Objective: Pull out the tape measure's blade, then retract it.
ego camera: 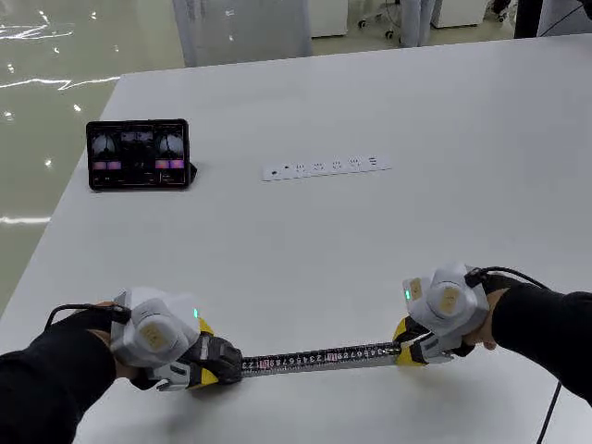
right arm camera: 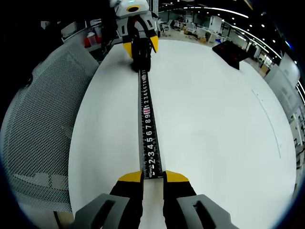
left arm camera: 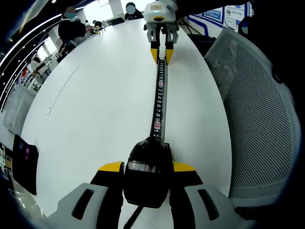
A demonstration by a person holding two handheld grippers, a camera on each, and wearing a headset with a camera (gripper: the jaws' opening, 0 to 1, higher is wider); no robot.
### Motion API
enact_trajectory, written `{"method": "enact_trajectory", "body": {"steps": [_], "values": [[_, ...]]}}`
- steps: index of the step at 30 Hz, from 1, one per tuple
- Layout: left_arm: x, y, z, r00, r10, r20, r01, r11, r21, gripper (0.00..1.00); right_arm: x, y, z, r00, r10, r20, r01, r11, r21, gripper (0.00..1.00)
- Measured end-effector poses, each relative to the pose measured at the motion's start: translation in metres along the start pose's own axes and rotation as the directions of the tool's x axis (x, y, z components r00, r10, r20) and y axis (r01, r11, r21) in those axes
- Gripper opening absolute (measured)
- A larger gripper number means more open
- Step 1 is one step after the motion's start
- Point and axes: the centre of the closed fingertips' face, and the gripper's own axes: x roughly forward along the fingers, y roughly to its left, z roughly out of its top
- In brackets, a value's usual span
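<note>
A black tape measure case (left arm camera: 147, 171) sits between the jaws of my left gripper (left arm camera: 147, 168), which is shut on it near the table's front edge (ego camera: 220, 363). Its dark blade (ego camera: 319, 358) with white numbers runs flat along the table to my right gripper (ego camera: 404, 351). In the right gripper view the blade (right arm camera: 147, 129) stretches away to the case (right arm camera: 141, 53), and my right gripper (right arm camera: 153, 176) is shut on the blade's end. The left gripper view has the blade (left arm camera: 159, 98) leading to the right gripper (left arm camera: 162, 53) far ahead.
A tablet (ego camera: 139, 154) with a lit screen stands at the table's back left. A white power strip (ego camera: 324, 167) lies at mid-table. The white table (ego camera: 305, 240) is bare between them and the grippers. A mesh chair (left arm camera: 262, 129) sits beside the table's edge.
</note>
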Motion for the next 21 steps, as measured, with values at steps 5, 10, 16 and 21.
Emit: {"method": "enact_trajectory", "body": {"steps": [5, 10, 16, 21], "values": [[-0.002, 0.002, 0.000, 1.0000, -0.001, 0.004, 0.001, 1.000, 0.003, 0.32, -0.001, 0.001, 0.000, 0.9999, -0.008, 0.006, 0.009, 1.000, -0.015, 0.12], [-0.006, 0.002, -0.002, 1.0000, -0.002, -0.001, 0.002, 1.000, -0.002, 0.31, -0.001, -0.001, 0.001, 0.9997, -0.025, 0.004, 0.025, 0.999, -0.035, 0.15], [-0.013, 0.003, -0.007, 0.9999, 0.004, -0.012, -0.004, 1.000, -0.005, 0.31, -0.003, 0.000, -0.001, 0.9996, -0.027, 0.001, 0.028, 0.999, -0.046, 0.16], [-0.023, 0.005, -0.008, 0.9998, 0.006, -0.019, -0.006, 1.000, -0.014, 0.32, -0.013, -0.001, -0.002, 0.9994, -0.033, 0.006, 0.033, 0.998, -0.046, 0.18]]}}
